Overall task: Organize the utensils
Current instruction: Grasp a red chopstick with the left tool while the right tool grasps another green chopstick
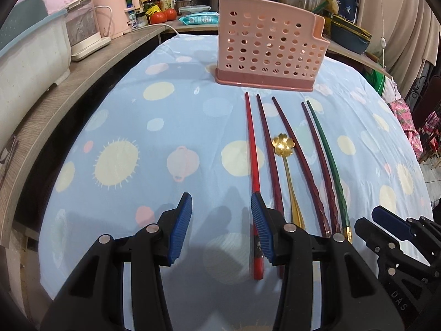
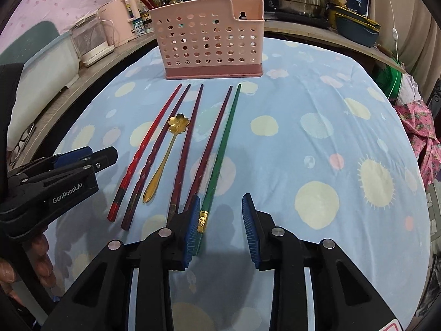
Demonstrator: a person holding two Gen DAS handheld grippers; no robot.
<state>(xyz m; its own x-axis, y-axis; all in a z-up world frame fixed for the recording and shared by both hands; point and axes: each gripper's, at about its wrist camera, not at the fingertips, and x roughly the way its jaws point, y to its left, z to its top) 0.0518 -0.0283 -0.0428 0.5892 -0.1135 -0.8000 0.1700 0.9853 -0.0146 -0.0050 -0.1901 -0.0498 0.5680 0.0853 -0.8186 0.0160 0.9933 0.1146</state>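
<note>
In the right wrist view, the right hand-held gripper (image 2: 220, 226) is seen with jaws parted, nothing clamped, its left ribbed pad beside the green chopstick (image 2: 220, 149) at the table's near edge. The left hand-held gripper (image 1: 220, 229) is likewise parted and empty by the red chopstick (image 1: 253, 162). Thin, glossy sticks could be nudged aside or slip. The perforated pink holder (image 2: 209, 47) stands at the far edge.

left black gripper with blue ribbed pads (image 1: 222, 220): tilting downward, jaws gaping | right black gripper with blue ribbed pads (image 2: 222, 224): tilting downward, jaws gaping, gripping nothing
</note>
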